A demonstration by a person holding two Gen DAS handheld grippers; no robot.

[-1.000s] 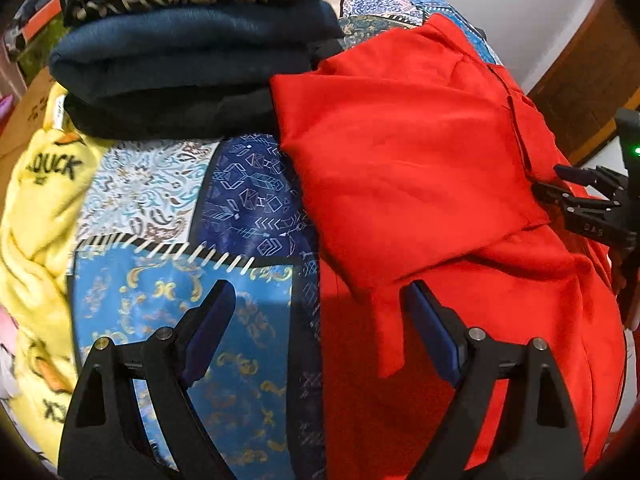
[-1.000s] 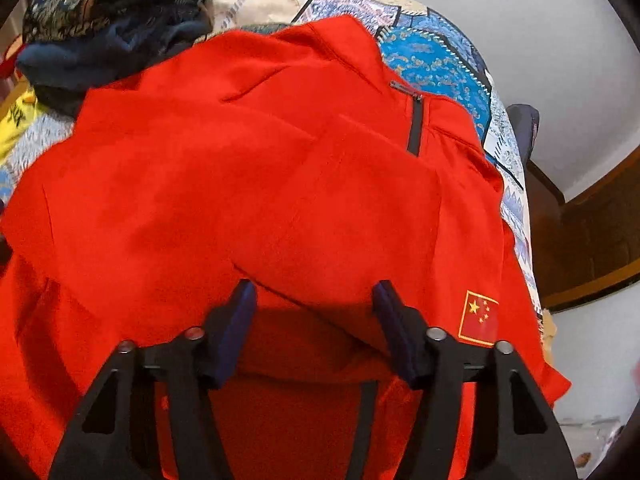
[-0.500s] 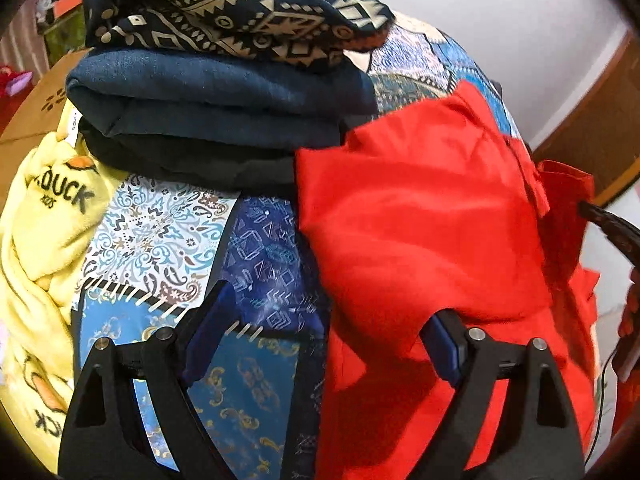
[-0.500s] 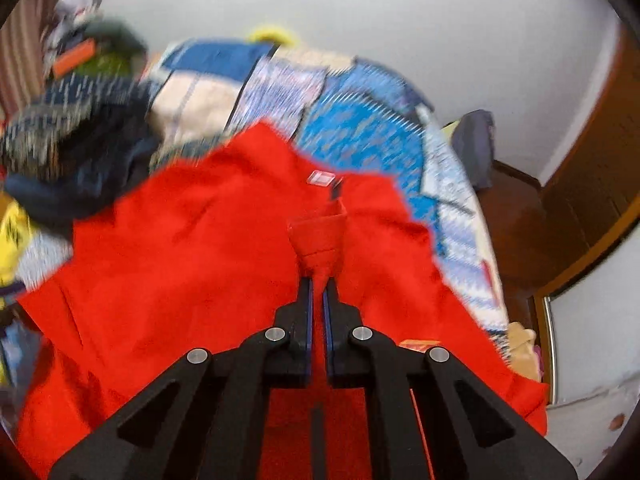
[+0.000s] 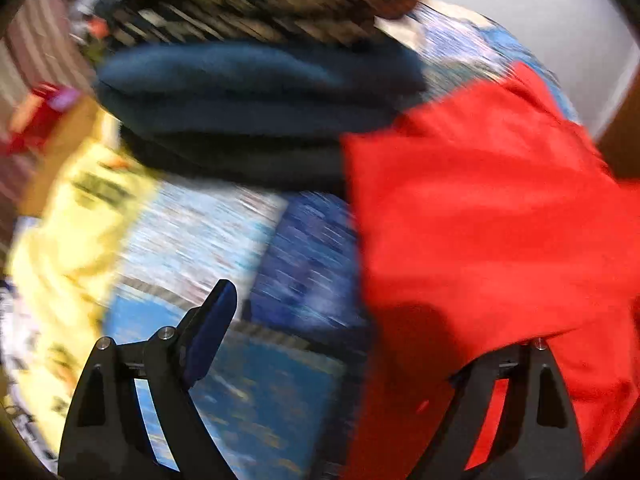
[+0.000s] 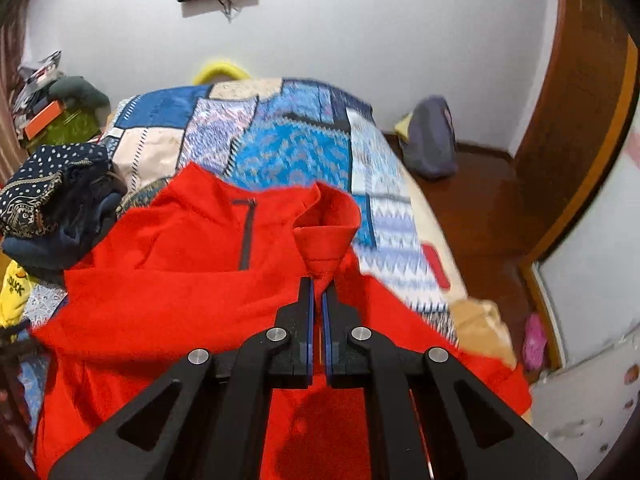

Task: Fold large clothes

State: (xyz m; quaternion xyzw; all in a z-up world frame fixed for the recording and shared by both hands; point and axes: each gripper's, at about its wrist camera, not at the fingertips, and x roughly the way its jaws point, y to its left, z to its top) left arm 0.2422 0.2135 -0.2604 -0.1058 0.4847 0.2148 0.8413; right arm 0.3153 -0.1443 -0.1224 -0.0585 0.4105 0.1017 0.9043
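A large red zip-neck garment (image 6: 180, 272) lies spread on the patchwork quilt (image 6: 296, 148) of a bed. My right gripper (image 6: 318, 282) is shut on a bunched fold of its red cloth and holds that fold raised above the rest. The left wrist view is blurred; there the red garment (image 5: 480, 200) fills the right half. My left gripper (image 5: 320, 300) stands open over the garment's left edge. Its left finger (image 5: 212, 320) is bare above the quilt (image 5: 192, 232), while its right finger is hidden under red cloth.
A stack of folded dark clothes (image 5: 256, 120) sits at the far left of the bed, seen as stacked clothes (image 6: 52, 200) in the right wrist view. A yellow garment (image 5: 72, 220) lies beside it. A grey bag (image 6: 432, 140) rests on the wooden floor by a brown door (image 6: 580, 120).
My right gripper shut on a fold of the red garment and rose with it. The left wrist view swung, and red cloth now covers my left gripper's right finger.
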